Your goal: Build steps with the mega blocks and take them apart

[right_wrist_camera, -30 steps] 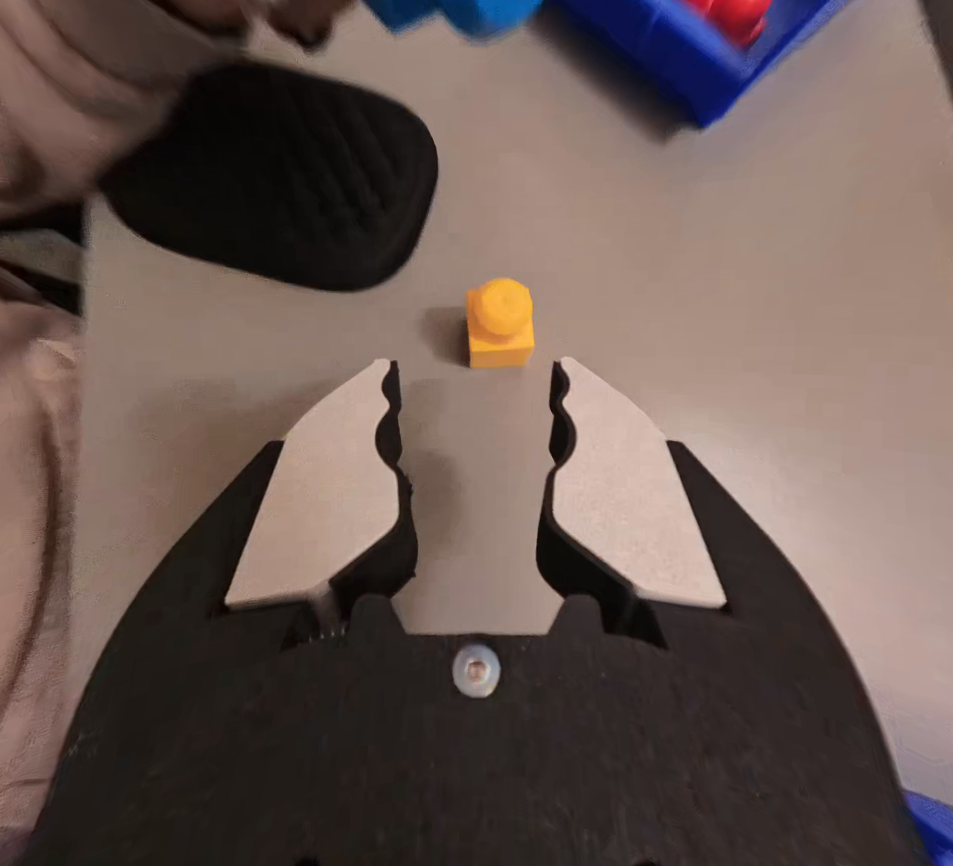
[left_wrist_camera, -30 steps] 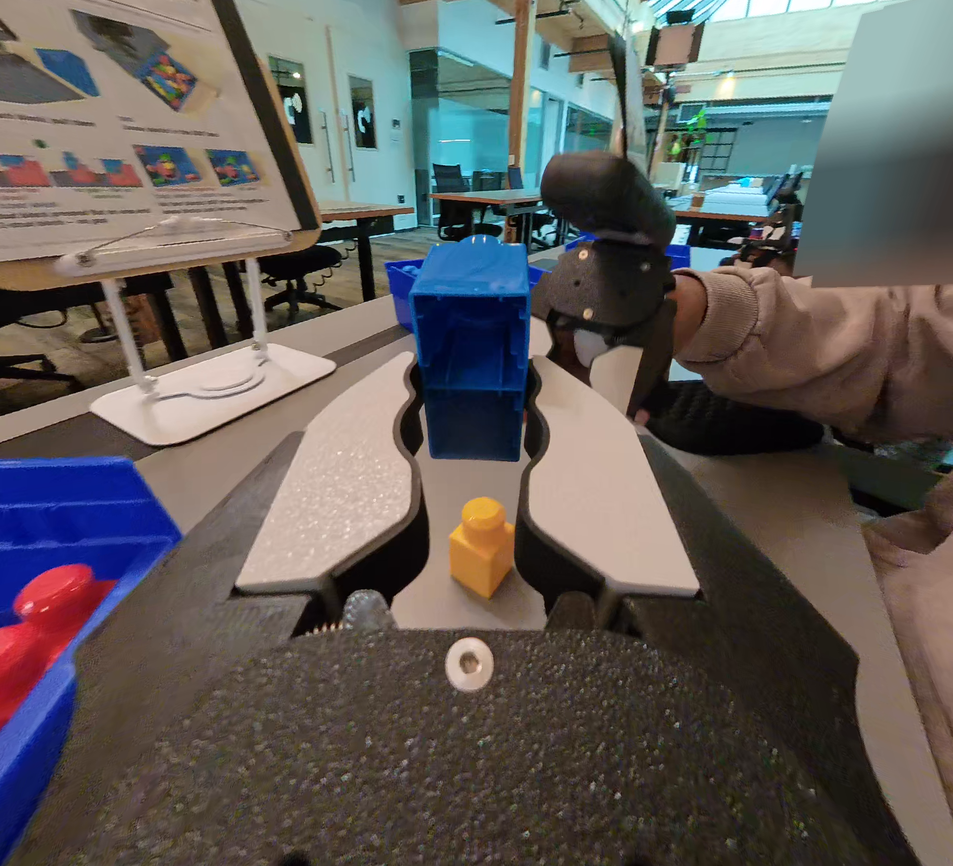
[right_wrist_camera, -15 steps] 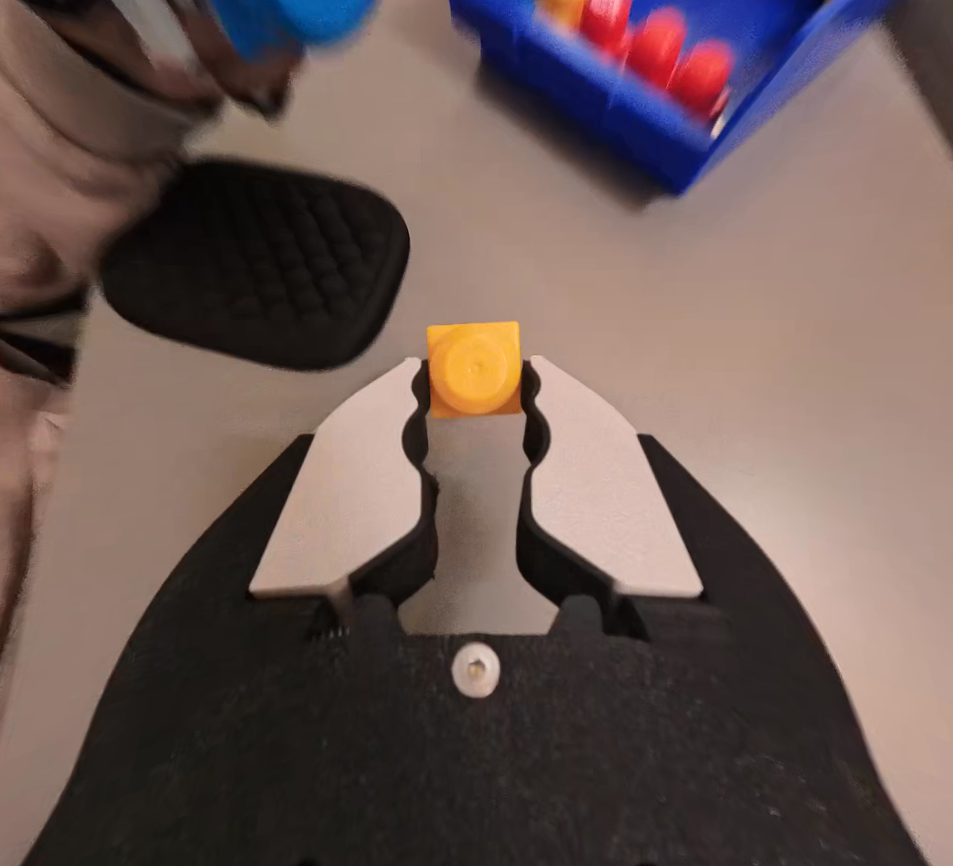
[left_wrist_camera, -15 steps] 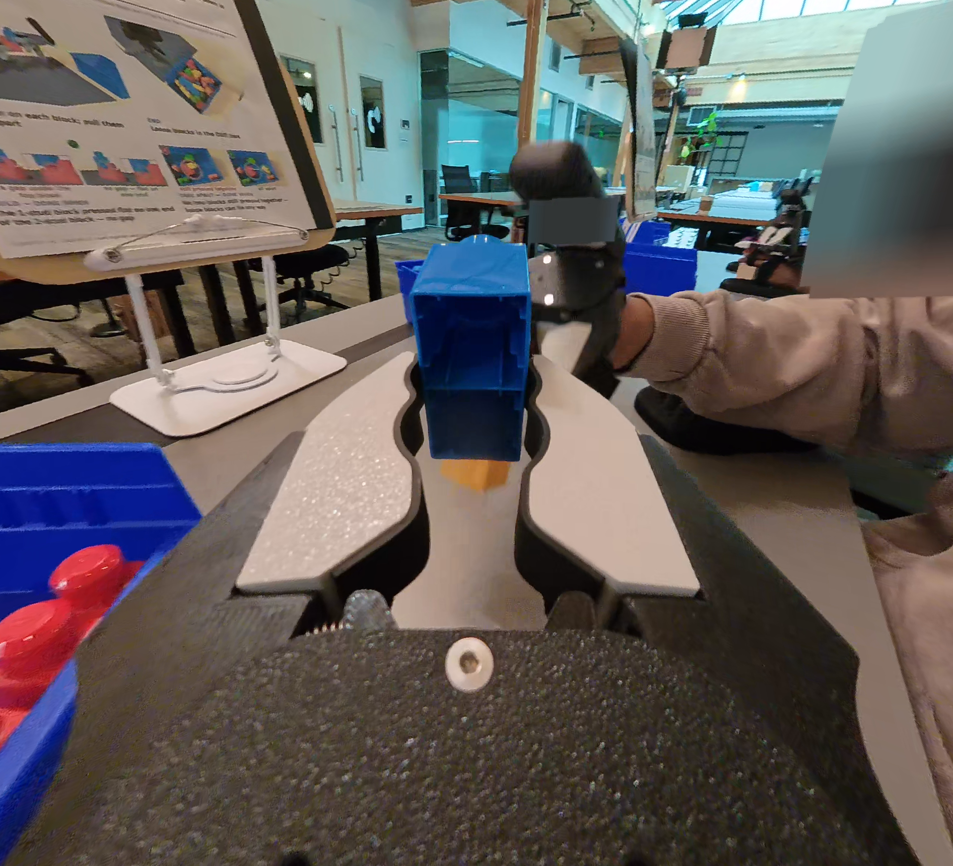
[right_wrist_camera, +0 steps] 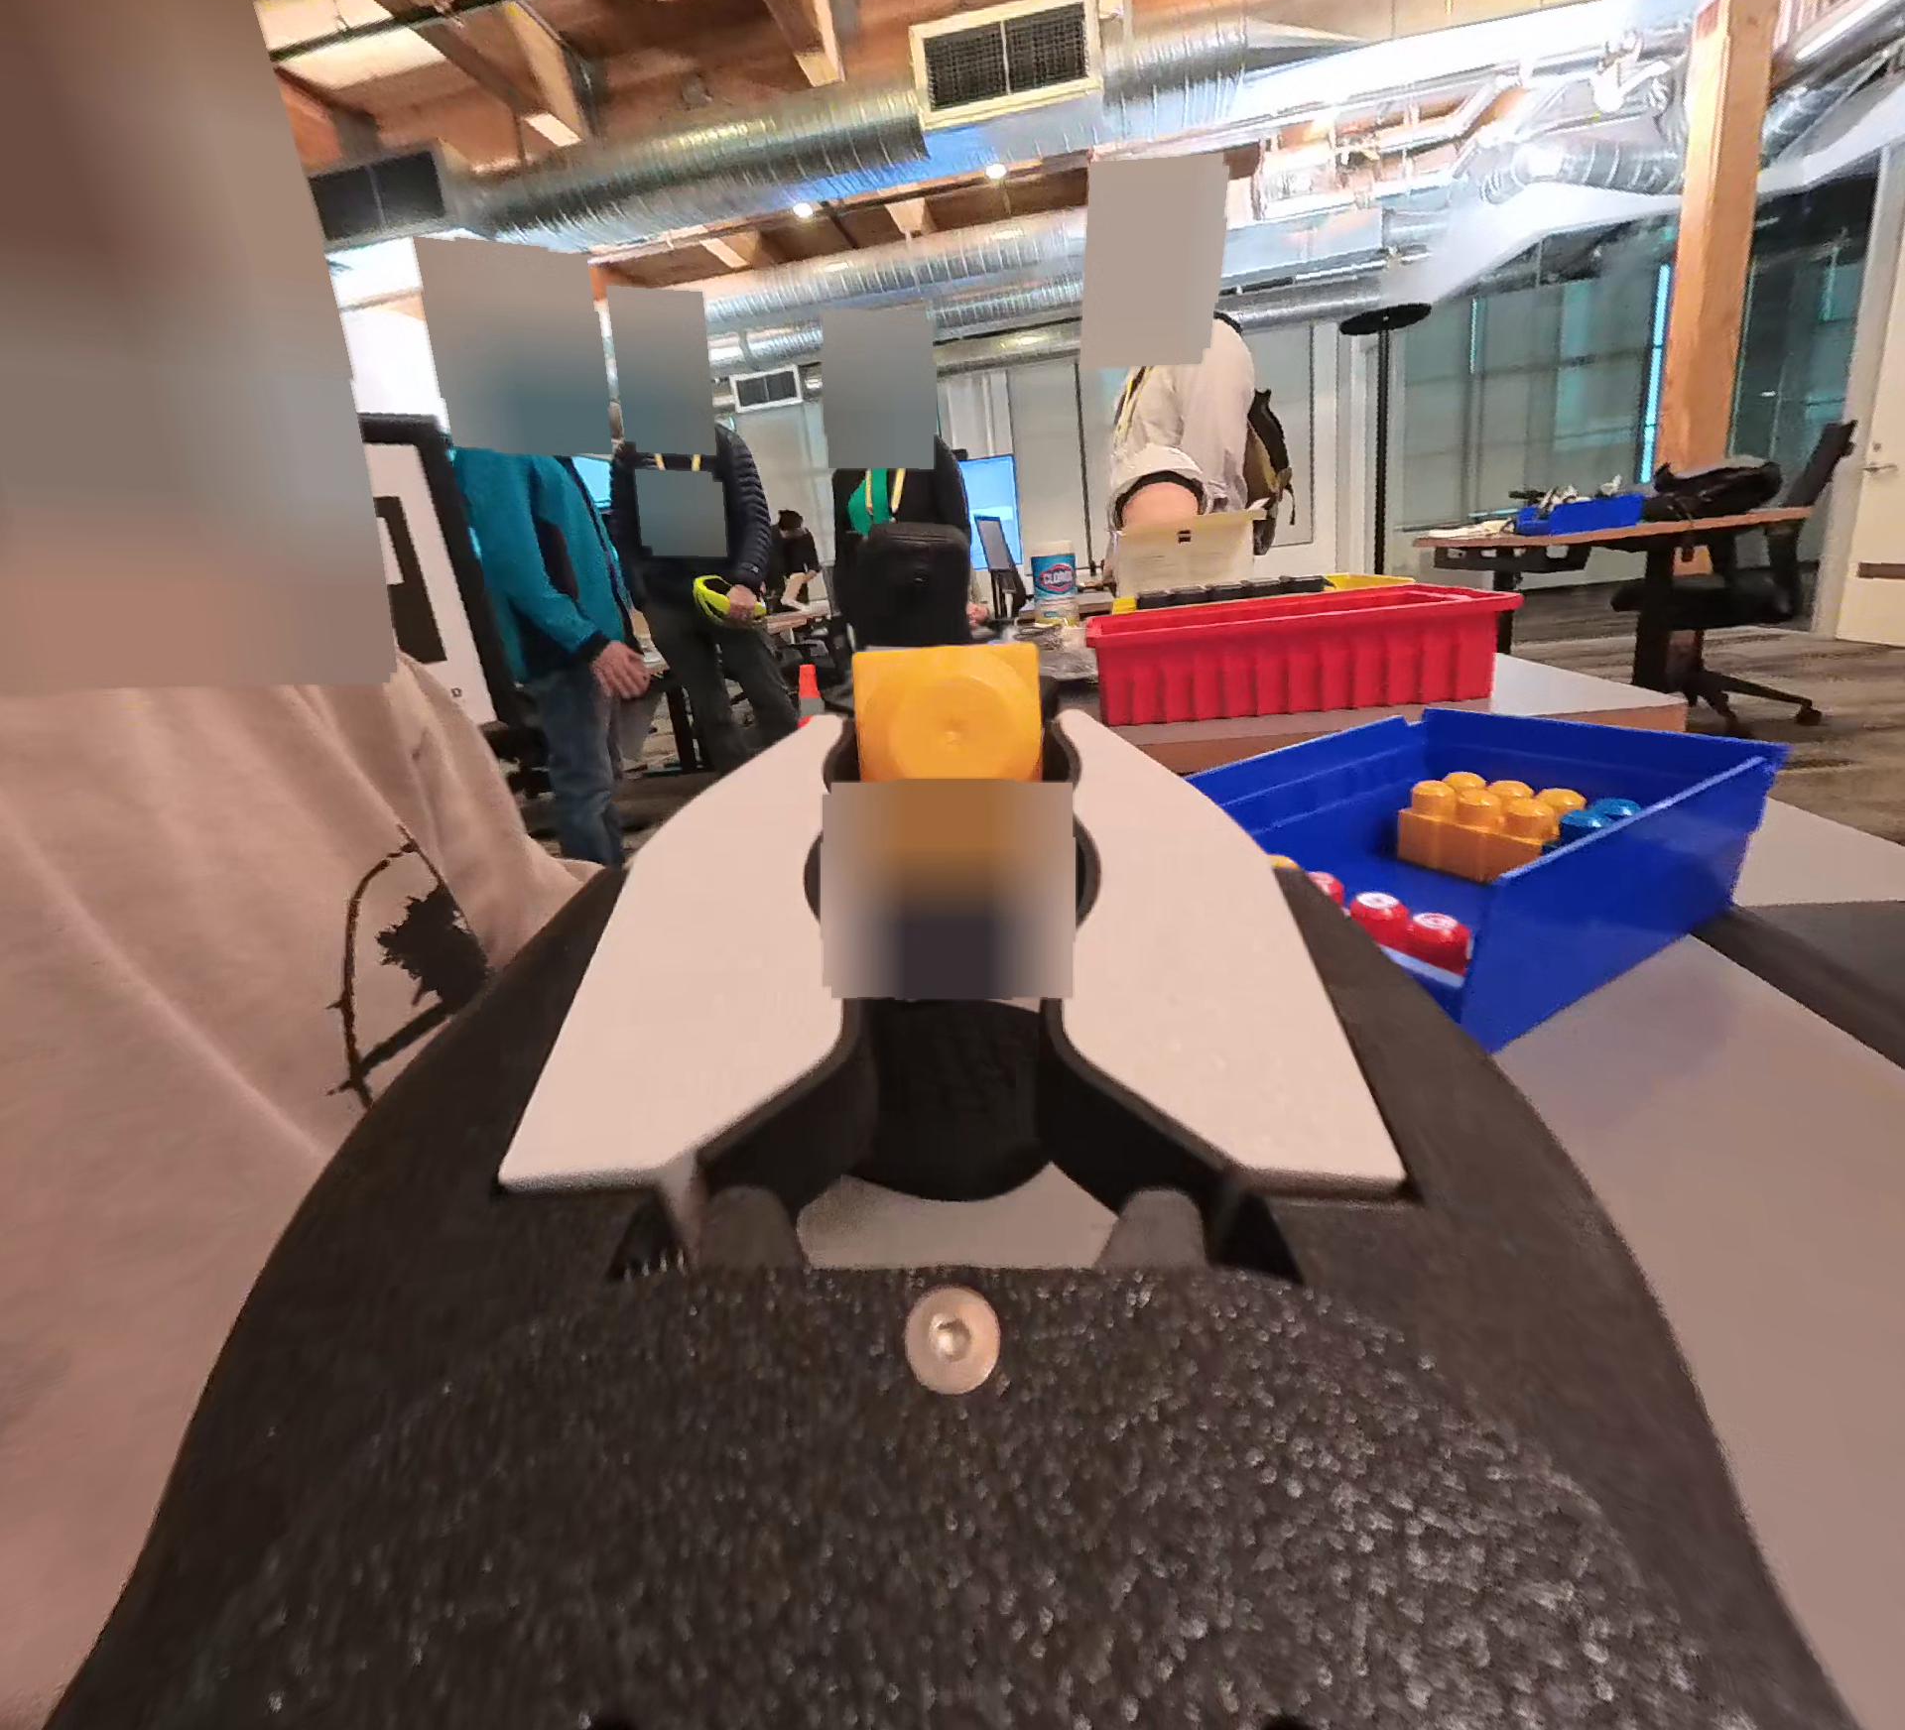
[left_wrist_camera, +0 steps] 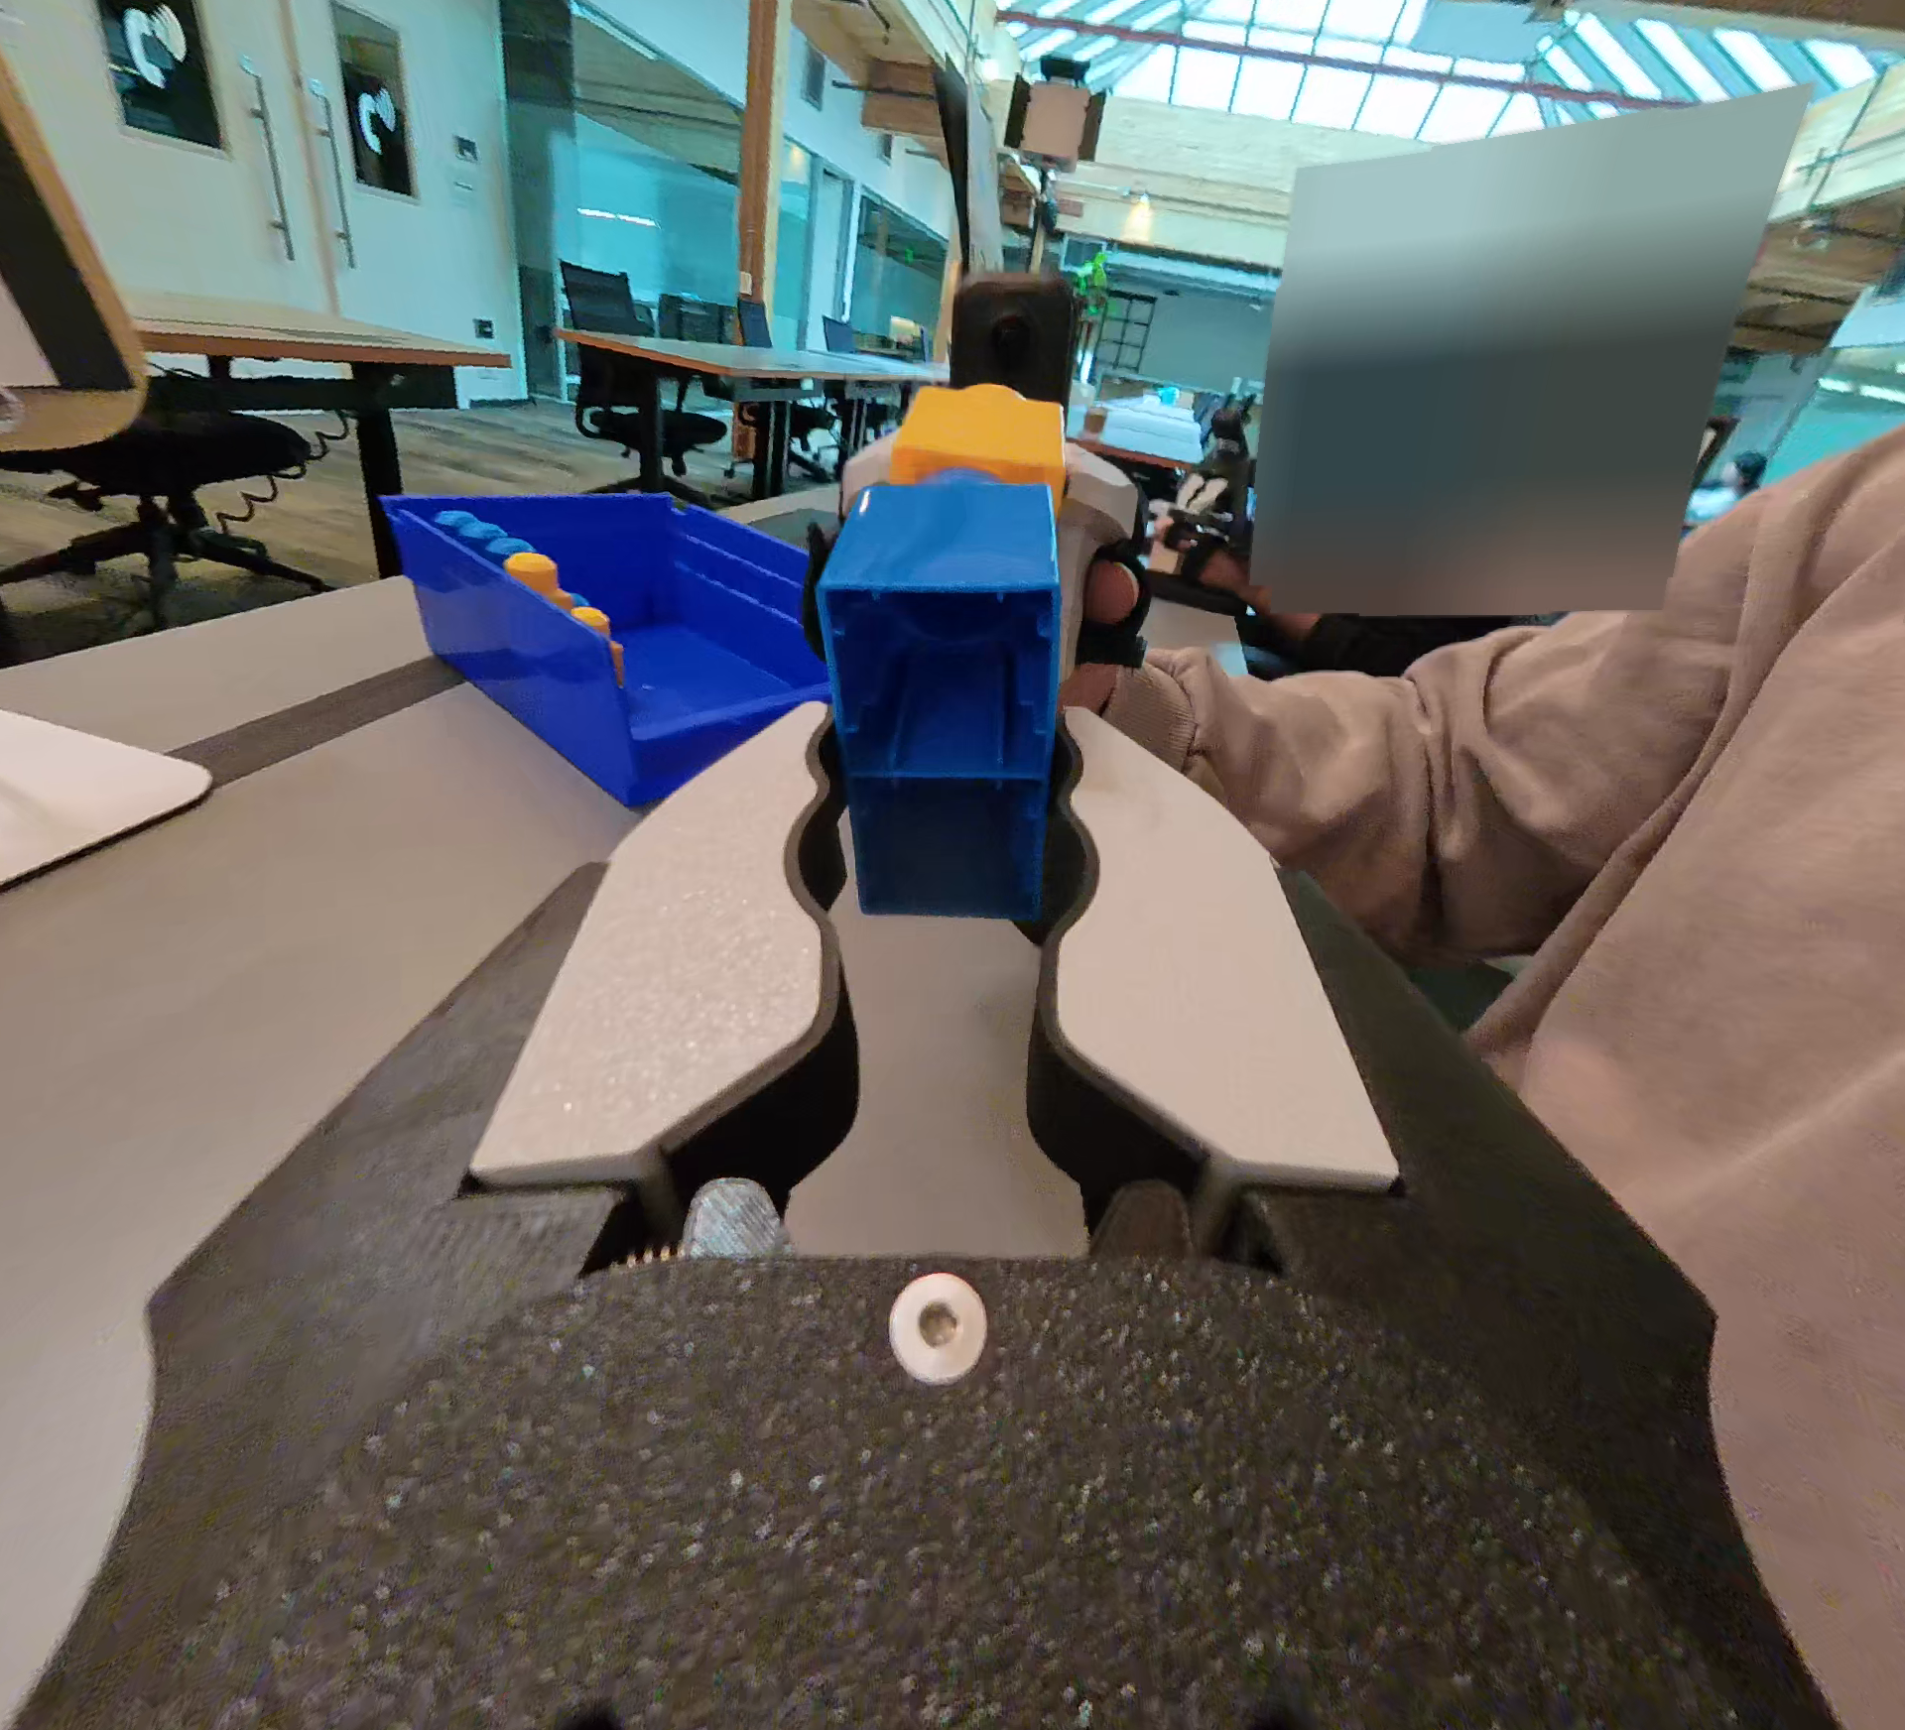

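My left gripper (left_wrist_camera: 943, 753) is shut on a blue block (left_wrist_camera: 943, 701) and holds it above the grey table, open underside toward the camera. My right gripper (right_wrist_camera: 946, 732) is shut on a small yellow block (right_wrist_camera: 946, 712), held in the air. In the left wrist view the yellow block (left_wrist_camera: 979, 444) sits right at the far, studded end of the blue block, with the right gripper's fingers (left_wrist_camera: 1101, 500) behind it. I cannot tell if the two blocks are joined. A blurred patch hides the space between the right jaws.
A blue bin (left_wrist_camera: 536, 650) with blocks stands on the table (left_wrist_camera: 309, 908) to the left; it also shows in the right wrist view (right_wrist_camera: 1608, 918) with yellow (right_wrist_camera: 1484, 820) and red blocks (right_wrist_camera: 1392, 923). A red tray (right_wrist_camera: 1299, 660) and people stand behind. A black pad (right_wrist_camera: 959, 1093) lies below. The tips of one gripper are about 6 cm away from the tips of the other.
The right gripper shut on the yellow block on the table, lifted it and turned level, bringing it up to the blue block. The left gripper swung right, still holding the blue block.
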The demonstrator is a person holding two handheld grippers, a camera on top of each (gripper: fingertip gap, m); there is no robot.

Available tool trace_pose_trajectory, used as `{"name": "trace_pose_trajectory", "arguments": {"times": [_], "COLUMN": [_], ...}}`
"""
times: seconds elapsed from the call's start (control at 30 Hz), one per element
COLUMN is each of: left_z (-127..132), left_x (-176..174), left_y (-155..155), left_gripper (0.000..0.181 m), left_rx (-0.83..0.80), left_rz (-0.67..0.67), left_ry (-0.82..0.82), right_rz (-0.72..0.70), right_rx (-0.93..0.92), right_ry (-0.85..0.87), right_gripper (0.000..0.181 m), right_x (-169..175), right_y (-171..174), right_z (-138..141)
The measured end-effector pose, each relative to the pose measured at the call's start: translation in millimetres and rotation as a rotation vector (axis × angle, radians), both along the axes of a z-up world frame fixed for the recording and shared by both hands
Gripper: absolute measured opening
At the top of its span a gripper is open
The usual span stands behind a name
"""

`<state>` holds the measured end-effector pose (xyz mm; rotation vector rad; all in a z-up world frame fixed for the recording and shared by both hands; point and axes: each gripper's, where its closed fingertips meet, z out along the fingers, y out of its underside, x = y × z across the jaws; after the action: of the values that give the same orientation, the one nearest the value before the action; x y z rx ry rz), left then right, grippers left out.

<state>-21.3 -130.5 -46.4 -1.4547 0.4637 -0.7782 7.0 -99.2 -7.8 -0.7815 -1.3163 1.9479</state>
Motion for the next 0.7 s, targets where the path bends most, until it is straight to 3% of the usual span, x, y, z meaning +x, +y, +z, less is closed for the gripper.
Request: {"name": "trace_pose_trajectory", "arguments": {"times": [0.27, 0.7], "left_z": [-6, -52], "left_x": [18, 24], "left_y": [5, 4], "left_gripper": [0.037, 0.037], "left_rx": [-0.037, -0.184], "left_rz": [-0.059, -0.101], "left_ry": [0.144, 0.555], "right_rz": [-0.026, -0.029], "right_rx": [0.122, 0.604], "right_ry": [-0.081, -0.514], "right_gripper": [0.034, 0.033], "right_x": [8, 19], "right_y": [-7, -12], "right_z": [-8, -49]}}
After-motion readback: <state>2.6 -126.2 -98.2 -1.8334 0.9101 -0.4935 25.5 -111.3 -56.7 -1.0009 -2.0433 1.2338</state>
